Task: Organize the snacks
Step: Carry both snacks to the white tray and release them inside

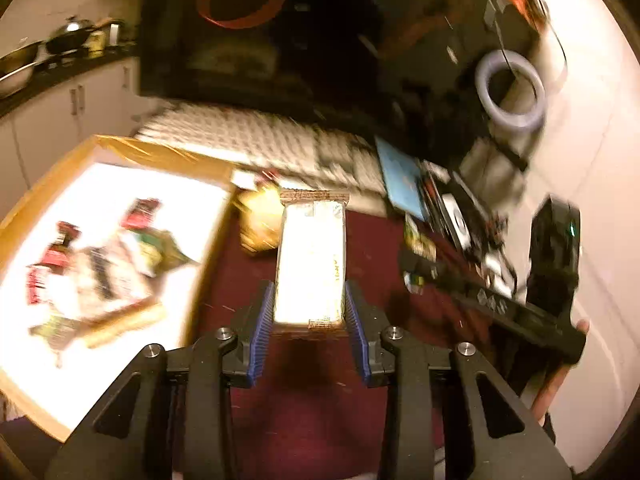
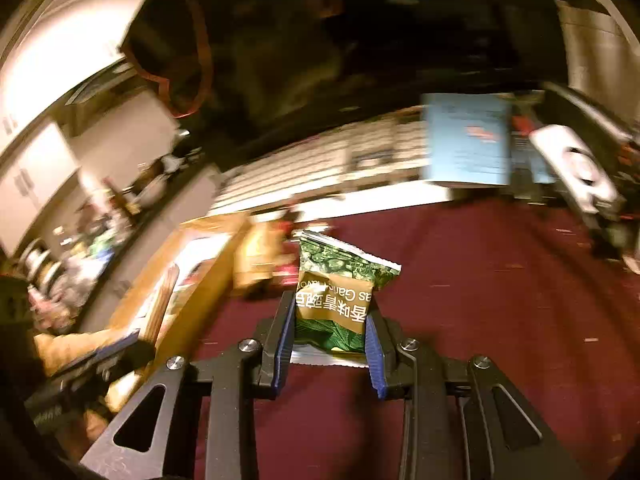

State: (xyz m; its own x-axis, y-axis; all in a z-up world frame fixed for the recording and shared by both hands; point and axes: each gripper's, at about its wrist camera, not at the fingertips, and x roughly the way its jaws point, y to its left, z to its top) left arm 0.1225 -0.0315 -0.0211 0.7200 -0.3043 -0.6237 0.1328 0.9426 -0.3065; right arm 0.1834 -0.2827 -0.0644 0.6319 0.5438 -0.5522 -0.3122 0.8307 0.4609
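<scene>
A pale wrapped snack bar [image 1: 311, 264] is clamped in my left gripper [image 1: 310, 312] and a green pea packet [image 2: 340, 300] in my right gripper [image 2: 330, 340], both above the maroon tabletop [image 2: 500, 300], presumably bound for the wooden tray [image 1: 208, 240] at its left edge.

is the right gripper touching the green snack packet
Touching. The right wrist view shows the green snack packet clamped in the right gripper, both blue pads pressed against its sides.
</scene>
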